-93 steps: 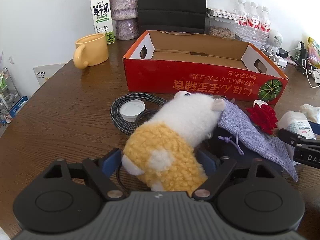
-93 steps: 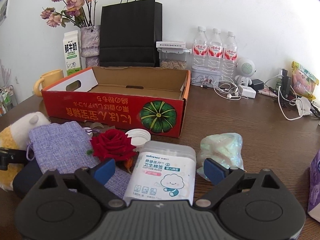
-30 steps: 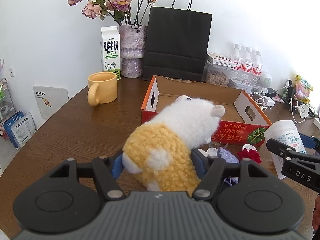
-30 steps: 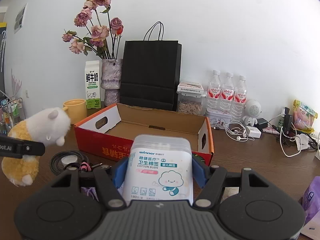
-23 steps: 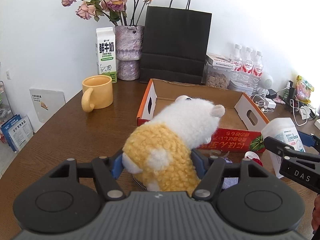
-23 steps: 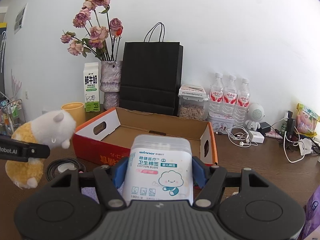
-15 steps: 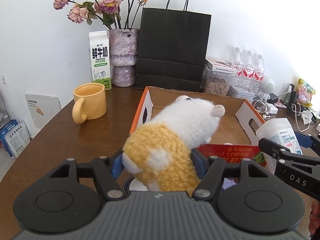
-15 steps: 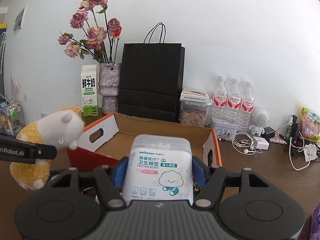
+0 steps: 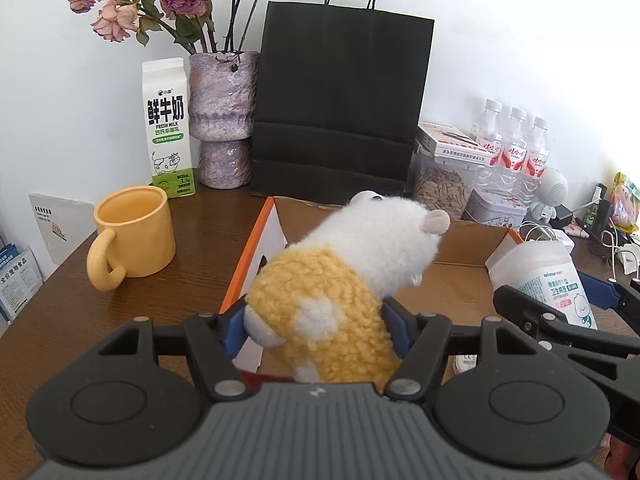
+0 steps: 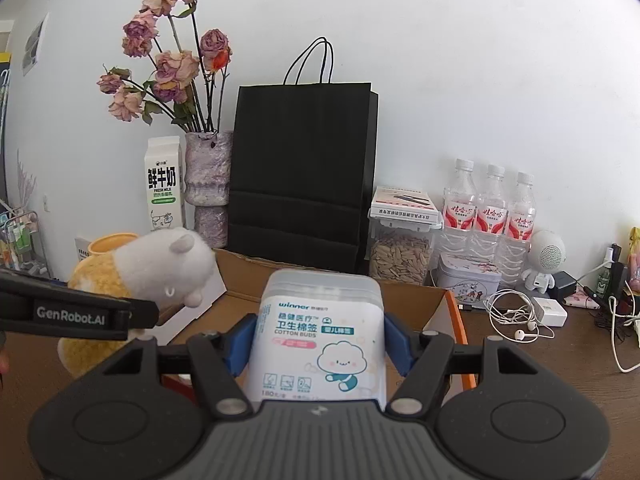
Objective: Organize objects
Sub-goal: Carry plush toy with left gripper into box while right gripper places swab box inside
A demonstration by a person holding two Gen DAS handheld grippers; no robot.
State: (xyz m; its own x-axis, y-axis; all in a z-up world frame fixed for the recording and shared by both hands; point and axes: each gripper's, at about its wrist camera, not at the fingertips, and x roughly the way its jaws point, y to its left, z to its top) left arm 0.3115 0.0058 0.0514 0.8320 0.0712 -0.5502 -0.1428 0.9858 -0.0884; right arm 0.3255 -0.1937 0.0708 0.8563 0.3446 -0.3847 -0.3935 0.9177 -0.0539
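Fluffy white-and-yellow plush sheep (image 9: pixel 340 276), long axis running from its yellow rump at 6 o'clock to its white head at 1 o'clock, head aimed into the open brown-and-red cardboard box (image 9: pixel 460 276). The left gripper (image 9: pixel 316 330) clamps the yellow body between its blue pads. At 3 o'clock, the translucent white plastic tub of cotton buds (image 10: pixel 322 336) stands upright, label toward the camera, pinched by the right gripper (image 10: pixel 320 340) above the box's near wall. A second ago both objects hung short of the box, over the dark wooden table (image 9: pixel 72 300); both now reach over it. At 10 o'clock stands a yellow ceramic mug (image 9: pixel 134 236); at 12 o'clock, a black paper bag (image 9: pixel 340 104).
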